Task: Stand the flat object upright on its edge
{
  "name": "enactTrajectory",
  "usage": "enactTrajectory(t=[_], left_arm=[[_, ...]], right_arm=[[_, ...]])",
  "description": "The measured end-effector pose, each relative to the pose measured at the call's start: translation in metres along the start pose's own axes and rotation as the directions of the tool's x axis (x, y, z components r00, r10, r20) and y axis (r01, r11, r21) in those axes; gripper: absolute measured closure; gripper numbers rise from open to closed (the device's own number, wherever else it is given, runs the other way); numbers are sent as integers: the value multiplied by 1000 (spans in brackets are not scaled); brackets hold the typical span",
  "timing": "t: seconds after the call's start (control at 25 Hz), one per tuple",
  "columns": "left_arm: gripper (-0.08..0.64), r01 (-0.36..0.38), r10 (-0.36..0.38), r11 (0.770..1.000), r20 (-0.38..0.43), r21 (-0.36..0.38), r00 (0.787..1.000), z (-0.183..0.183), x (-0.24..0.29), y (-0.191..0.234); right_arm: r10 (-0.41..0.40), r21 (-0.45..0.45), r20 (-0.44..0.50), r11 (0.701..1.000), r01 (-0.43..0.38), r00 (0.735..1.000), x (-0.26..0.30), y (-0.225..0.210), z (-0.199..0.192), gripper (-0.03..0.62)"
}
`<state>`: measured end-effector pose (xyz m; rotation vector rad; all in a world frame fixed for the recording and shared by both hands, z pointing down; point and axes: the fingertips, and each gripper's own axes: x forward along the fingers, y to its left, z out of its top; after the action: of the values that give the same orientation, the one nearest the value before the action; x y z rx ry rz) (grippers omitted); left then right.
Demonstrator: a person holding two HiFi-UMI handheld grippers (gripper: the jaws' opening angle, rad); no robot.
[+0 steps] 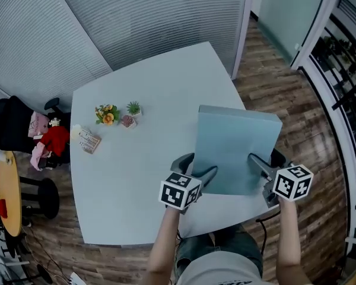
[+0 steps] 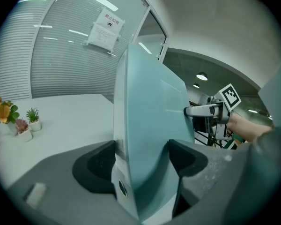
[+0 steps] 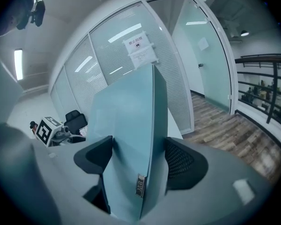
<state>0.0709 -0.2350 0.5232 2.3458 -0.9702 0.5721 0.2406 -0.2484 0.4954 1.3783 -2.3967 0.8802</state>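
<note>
Your left gripper [image 1: 196, 168] is pinching the flat object [image 1: 237, 150], a pale blue slab, at its lower left corner, right of centre in the head view. Your right gripper [image 1: 268, 162] pinches the same slab at its lower right corner. In that view the slab's broad face is turned toward the camera, its thick far edge runs along the top, and its near edge lies over the table [image 1: 148, 100] close to the lower rim. You cannot tell from here whether that edge touches the tabletop.

In the left gripper view the flat object [image 2: 150, 125] rises out of the left gripper [image 2: 143, 161], one dark pad against each face, and the right gripper [image 2: 210, 110] holds it at middle right of the frame.

In the right gripper view the flat object [image 3: 131, 135] stands between the two pads of the right gripper [image 3: 138, 161], both pressed to it, filling the centre.

Small potted plants [image 1: 118, 114] sit well apart from it, at the table's upper left
</note>
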Motion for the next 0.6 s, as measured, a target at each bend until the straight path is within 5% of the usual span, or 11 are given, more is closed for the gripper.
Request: enactTrajectory(t=[0.6], left_arm=[[198,-81,77,995,58,63,995,24,4,15]], right_arm=[[-7,-153,63,988,16,998,10,5,30,225]])
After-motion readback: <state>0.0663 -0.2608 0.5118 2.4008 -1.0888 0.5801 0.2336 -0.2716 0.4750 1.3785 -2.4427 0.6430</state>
